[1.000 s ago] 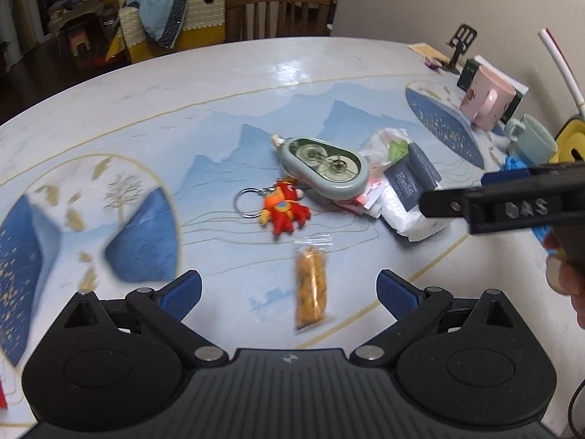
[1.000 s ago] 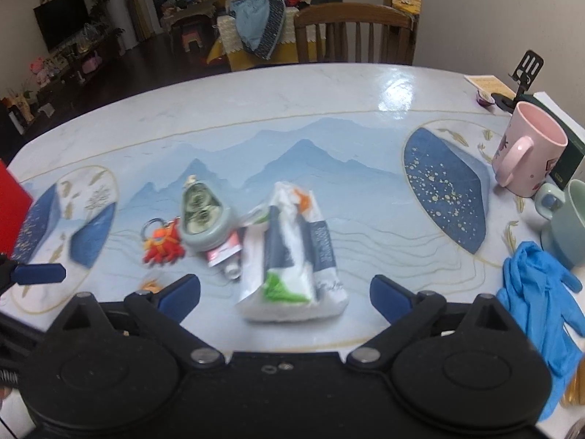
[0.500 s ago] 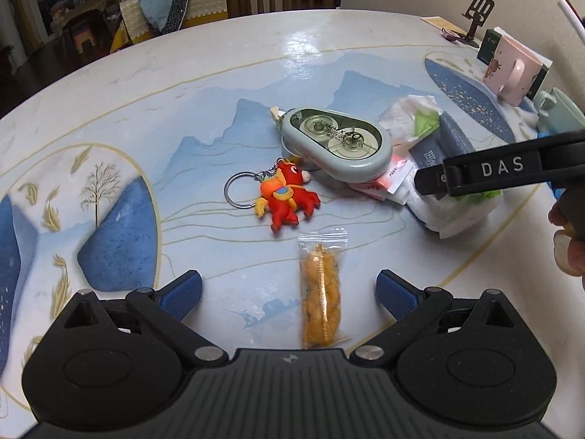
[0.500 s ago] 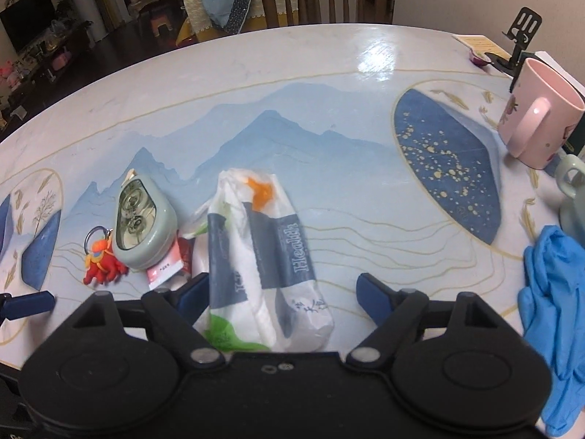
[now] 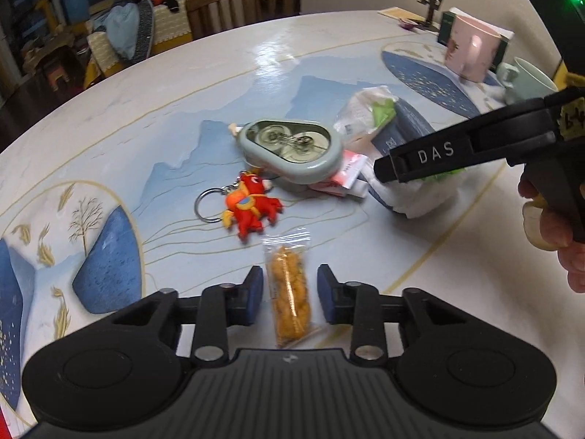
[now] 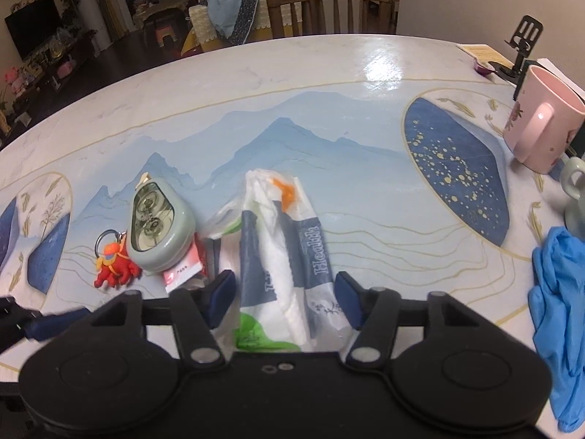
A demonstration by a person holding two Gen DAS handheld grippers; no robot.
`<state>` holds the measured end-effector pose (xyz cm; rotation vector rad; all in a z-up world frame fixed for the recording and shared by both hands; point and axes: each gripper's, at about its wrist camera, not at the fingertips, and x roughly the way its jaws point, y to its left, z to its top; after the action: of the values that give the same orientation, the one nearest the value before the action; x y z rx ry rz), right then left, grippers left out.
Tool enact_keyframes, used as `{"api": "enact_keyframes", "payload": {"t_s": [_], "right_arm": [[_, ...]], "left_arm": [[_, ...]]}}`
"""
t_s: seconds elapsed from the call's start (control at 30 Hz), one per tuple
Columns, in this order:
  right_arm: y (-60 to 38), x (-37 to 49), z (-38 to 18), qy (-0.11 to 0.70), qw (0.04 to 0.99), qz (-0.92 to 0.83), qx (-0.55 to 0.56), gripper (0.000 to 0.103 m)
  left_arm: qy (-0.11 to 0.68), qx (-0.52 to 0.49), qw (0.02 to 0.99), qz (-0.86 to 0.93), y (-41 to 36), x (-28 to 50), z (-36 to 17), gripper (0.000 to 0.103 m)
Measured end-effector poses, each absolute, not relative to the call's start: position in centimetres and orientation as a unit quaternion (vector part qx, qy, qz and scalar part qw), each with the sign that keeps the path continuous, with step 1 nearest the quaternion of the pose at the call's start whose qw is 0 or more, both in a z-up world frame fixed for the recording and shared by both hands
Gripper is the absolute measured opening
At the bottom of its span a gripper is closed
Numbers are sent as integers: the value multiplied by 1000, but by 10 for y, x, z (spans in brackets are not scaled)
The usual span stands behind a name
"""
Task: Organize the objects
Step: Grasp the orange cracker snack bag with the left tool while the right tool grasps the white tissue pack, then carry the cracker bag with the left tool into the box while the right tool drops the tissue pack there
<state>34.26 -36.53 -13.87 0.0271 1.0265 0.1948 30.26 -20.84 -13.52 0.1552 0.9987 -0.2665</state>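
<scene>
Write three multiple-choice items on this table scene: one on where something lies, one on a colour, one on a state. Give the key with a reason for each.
1. Where does the snack packet lie?
A. under the pink mug
B. between the fingers of the left gripper
C. on the chair

2. What colour is the keychain figure?
A. red and orange
B. green
C. black

3. How do the jaws of the right gripper stand around the tissue pack?
A. wide apart, far from the pack
B. fully shut, with nothing between them
C. closing, one each side of the pack

Key: B, the pads flank the packet; A, its body is red with orange; C, the pack lies between the jaws, which have just been closing.
</scene>
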Motion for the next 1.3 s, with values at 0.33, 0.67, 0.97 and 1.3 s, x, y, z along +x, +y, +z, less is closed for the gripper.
{"api": "enact_keyframes", "payload": {"t_s": [0.33,0.67,0.97,1.3], "right_arm": [[-380,310,-125,488,869,71,33,26],[-376,255,-108,503,859,84,41,26],[-352,214,-87,507,853,115,52,26],[-293,183,-60,501,848,171,38,26]], "left_arm": [[486,59,862,-129,-198,294,-129,20],[495,27,861,-113,-177,266,-116,20],[491,4,865,-104,-150,236,-97,20],[476,-32,873,-98,-101,203,-65,20]]}}
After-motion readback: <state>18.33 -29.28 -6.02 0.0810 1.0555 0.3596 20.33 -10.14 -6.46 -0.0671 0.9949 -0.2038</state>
